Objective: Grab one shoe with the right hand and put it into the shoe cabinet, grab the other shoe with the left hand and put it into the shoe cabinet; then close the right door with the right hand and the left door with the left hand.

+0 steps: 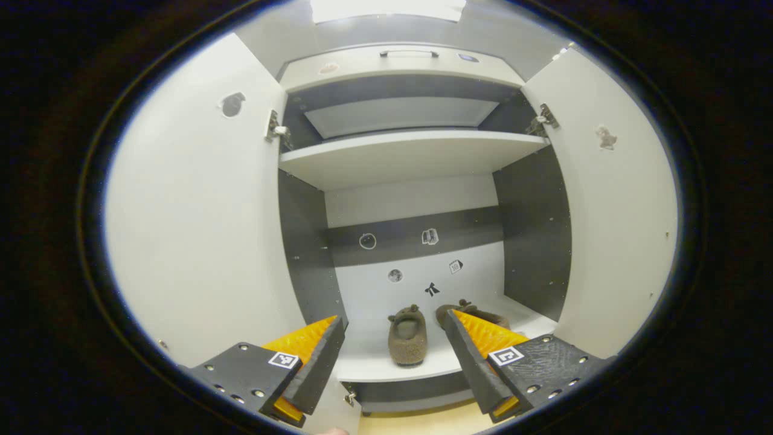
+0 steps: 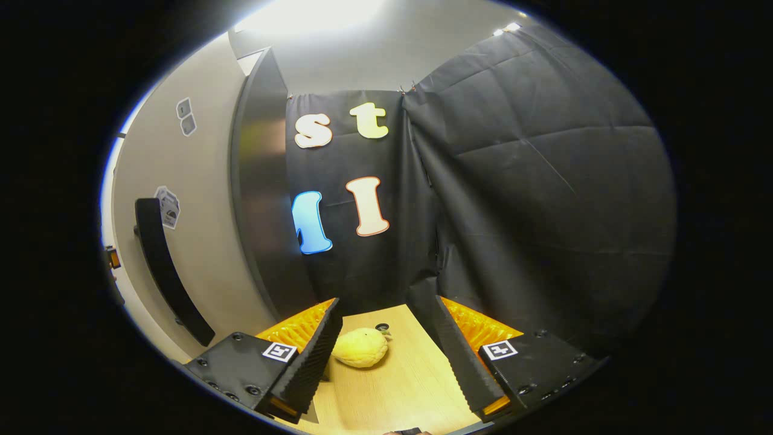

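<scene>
Two fuzzy brown slippers (image 1: 407,342) sit side by side on the bottom shelf of the white shoe cabinet (image 1: 410,154), both doors swung open. The left gripper (image 1: 395,356) faces them at twelve o'clock, fingers wide and empty. The right gripper (image 2: 386,353), fingers also wide, hovers over a wooden floor (image 2: 398,386) with a yellow lemon-shaped toy (image 2: 360,347) at eleven o'clock.

Two shoes (image 1: 408,342) inside open cabinet (image 1: 416,157), seemingly.

Both shoes in cabinet (image 1: 398,154) on bottom shelf (image 1: 374,356): one shoe (image 1: 407,335) dead centre, other shoe (image 1: 477,314) at its 2 o'clock. Doors (image 1: 199,229) at 9 and 3.
</scene>
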{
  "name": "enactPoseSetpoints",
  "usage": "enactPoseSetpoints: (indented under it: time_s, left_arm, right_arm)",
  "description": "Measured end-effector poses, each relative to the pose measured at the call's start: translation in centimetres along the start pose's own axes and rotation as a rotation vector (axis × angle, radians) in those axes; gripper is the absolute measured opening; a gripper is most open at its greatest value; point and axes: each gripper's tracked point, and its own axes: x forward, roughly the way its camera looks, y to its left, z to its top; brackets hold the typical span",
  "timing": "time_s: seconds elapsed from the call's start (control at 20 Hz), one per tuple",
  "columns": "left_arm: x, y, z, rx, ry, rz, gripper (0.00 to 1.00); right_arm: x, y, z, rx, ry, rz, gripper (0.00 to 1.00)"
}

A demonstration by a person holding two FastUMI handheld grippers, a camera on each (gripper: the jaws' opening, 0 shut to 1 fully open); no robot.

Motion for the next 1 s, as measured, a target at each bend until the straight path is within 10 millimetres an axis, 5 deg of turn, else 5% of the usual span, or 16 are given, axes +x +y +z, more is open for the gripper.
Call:
enactPoseSetpoints:
  time_s: [0.35, 0.5, 0.7, 0.75, 1.0]
  left_arm:
    - [-6.5, -0.5, -4.4, -0.111, -0.001, 0.016, 1.00]
    - [-7.7, -1.0, -6.6, -0.102, 0.058, 0.003, 1.00]
    - [-8.2, -2.8, -6.8, -0.110, 0.068, -0.080, 1.00]
    - [-8.4, -3.3, -6.9, -0.115, 0.072, -0.099, 1.00]
    - [-9.1, -4.6, -7.4, -0.181, 0.109, -0.186, 1.00]
  right_arm:
    - [-1.0, 2.4, 3.0, 0.034, -0.037, 0.040, 0.96]
    - [-1.3, 4.0, 3.9, 0.014, -0.049, 0.059, 0.92]
    - [-1.9, 7.1, 5.1, 0.053, -0.039, 0.111, 0.99]
    - [-2.2, 7.8, 5.5, 0.061, -0.044, 0.117, 0.92]
    - [-4.0, 10.0, 5.8, 0.032, -0.014, 0.131, 0.92]
